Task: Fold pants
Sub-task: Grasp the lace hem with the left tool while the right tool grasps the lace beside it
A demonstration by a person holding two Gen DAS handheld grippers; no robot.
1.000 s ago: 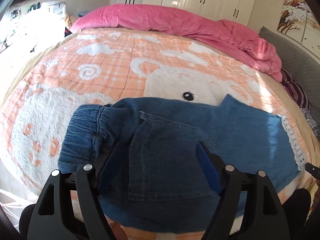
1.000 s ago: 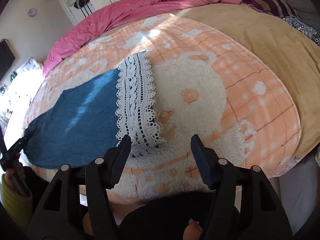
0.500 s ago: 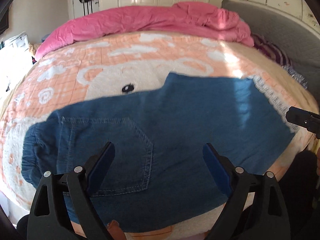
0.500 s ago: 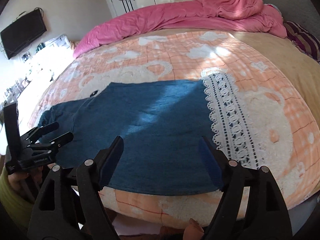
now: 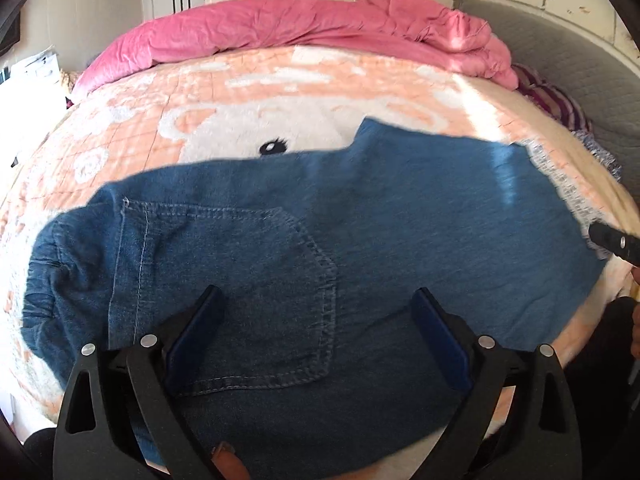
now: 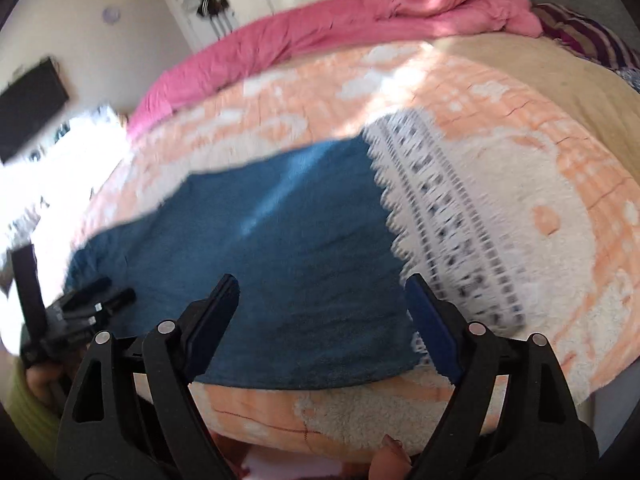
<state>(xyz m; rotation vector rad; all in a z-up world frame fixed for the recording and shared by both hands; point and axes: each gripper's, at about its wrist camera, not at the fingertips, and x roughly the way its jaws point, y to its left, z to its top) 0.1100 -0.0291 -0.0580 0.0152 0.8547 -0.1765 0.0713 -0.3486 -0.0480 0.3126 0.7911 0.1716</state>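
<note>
One pair of denim pants (image 5: 360, 240), flat on bed blanket (image 5: 248, 92), lace hem (image 6: 452, 232) at 3 o'clock. Two tools: left tool (image 5: 316, 332) and right tool (image 6: 320, 316), jaws just opened wide, holding nothing. One pink duvet (image 5: 320, 28) at 12 o'clock.

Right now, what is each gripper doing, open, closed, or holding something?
Left gripper: open, just been opening, holding nothing, above the jeans.
Right gripper: open, just been opening, holding nothing.
</note>
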